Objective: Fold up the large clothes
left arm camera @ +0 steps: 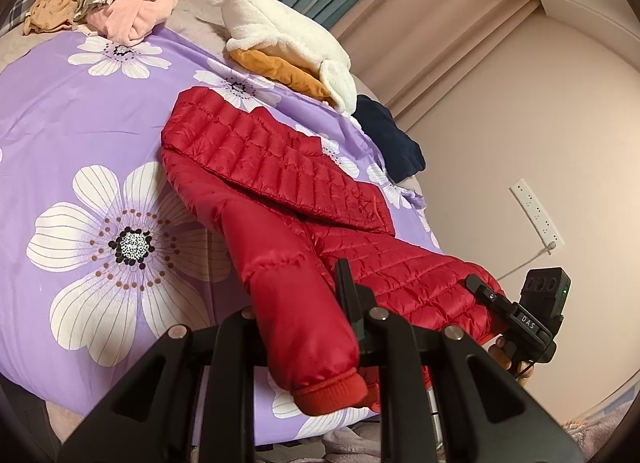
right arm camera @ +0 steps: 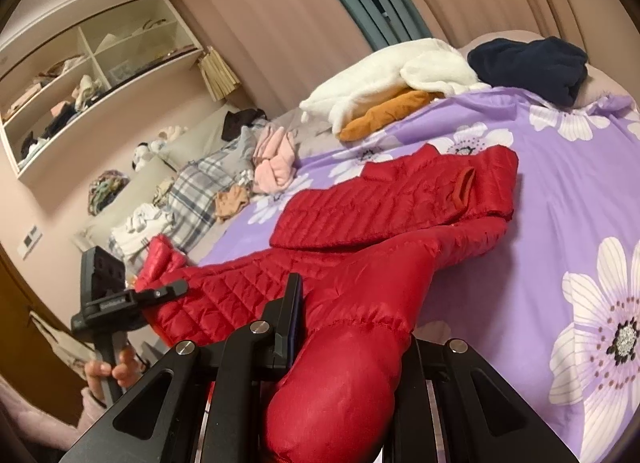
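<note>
- The bed (left arm camera: 72, 131), spread with a purple cover printed with big white flowers, fills most of both views; only the left wrist view shows the wall socket strip (left arm camera: 536, 215) past its right edge.
- Only the right wrist view shows the open white wall shelf (right arm camera: 92, 79) at far left, stuffed with small items, and the pillows and plaid cloth (right arm camera: 196, 195) along that side of the bed.
- The red quilted jacket (left arm camera: 280, 183) lies across the middle of the cover, one side folded over its body, its near end lifted off the bed toward both grippers.
- In the right wrist view a red-edged opening on the jacket's folded panel faces up; the left view does not show it.
- A white fleece garment (left arm camera: 280, 31) rests on an orange one (left arm camera: 280, 71) at the far edge, with a dark navy garment (left arm camera: 392, 135) just beside them.
- A pink garment (left arm camera: 136, 11) lies in a heap of clothes at the far left corner.
- The left gripper (right arm camera: 168, 291) is clenched on the jacket's quilted hem; a hand (right arm camera: 108, 375) shows on its handle in the right view.
- The right gripper (left arm camera: 480, 291) is likewise clamped on the hem, seen at lower right in the left view.
- A cuffed sleeve (left arm camera: 312, 327) drapes over the left gripper's frame.
</note>
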A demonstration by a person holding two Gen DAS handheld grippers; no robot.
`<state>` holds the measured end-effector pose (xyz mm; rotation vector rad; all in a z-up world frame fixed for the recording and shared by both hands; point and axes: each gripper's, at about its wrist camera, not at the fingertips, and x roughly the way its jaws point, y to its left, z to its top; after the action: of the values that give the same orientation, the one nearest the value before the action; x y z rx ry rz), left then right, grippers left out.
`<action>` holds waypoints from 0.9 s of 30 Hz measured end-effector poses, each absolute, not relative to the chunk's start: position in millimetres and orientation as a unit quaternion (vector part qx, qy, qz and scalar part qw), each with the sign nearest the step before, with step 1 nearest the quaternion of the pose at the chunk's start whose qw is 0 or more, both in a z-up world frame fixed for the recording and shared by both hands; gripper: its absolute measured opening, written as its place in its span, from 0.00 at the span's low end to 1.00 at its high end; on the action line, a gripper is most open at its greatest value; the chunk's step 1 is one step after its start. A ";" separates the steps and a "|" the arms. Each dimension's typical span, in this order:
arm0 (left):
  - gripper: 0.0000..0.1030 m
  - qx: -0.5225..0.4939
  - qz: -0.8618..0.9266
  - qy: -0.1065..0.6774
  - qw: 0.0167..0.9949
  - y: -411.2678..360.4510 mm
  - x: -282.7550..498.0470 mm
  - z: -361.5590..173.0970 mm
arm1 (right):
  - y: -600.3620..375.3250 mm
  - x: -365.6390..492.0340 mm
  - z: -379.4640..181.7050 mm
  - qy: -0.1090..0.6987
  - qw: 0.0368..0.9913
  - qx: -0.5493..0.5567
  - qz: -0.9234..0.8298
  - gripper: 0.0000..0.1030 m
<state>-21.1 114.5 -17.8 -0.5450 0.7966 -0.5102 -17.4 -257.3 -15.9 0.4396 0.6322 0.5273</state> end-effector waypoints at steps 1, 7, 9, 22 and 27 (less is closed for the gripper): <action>0.17 -0.259 -0.243 0.378 0.855 114.6 -21.7 -16.9 | -258.0 -16.3 -15.8 0.304 0.893 0.212 0.256 0.20; 0.17 -0.256 -0.249 0.369 0.858 115.5 -26.8 -8.3 | -258.7 -18.7 -8.9 0.293 0.895 0.209 0.265 0.20; 0.17 -0.255 -0.251 0.366 0.859 114.9 -29.1 -5.8 | -259.3 -19.5 -6.6 0.290 0.895 0.208 0.267 0.20; 0.17 -0.241 -0.265 0.345 0.867 115.0 -41.5 14.6 | -258.6 -22.3 11.0 0.268 0.897 0.206 0.287 0.20; 0.17 -0.238 -0.268 0.336 0.871 116.6 -46.0 20.8 | -259.2 -23.6 17.1 0.259 0.897 0.203 0.295 0.20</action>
<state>-46.0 116.6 20.8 -0.4966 0.7023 -0.5601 -23.6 -259.2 17.1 0.4214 0.5355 0.6103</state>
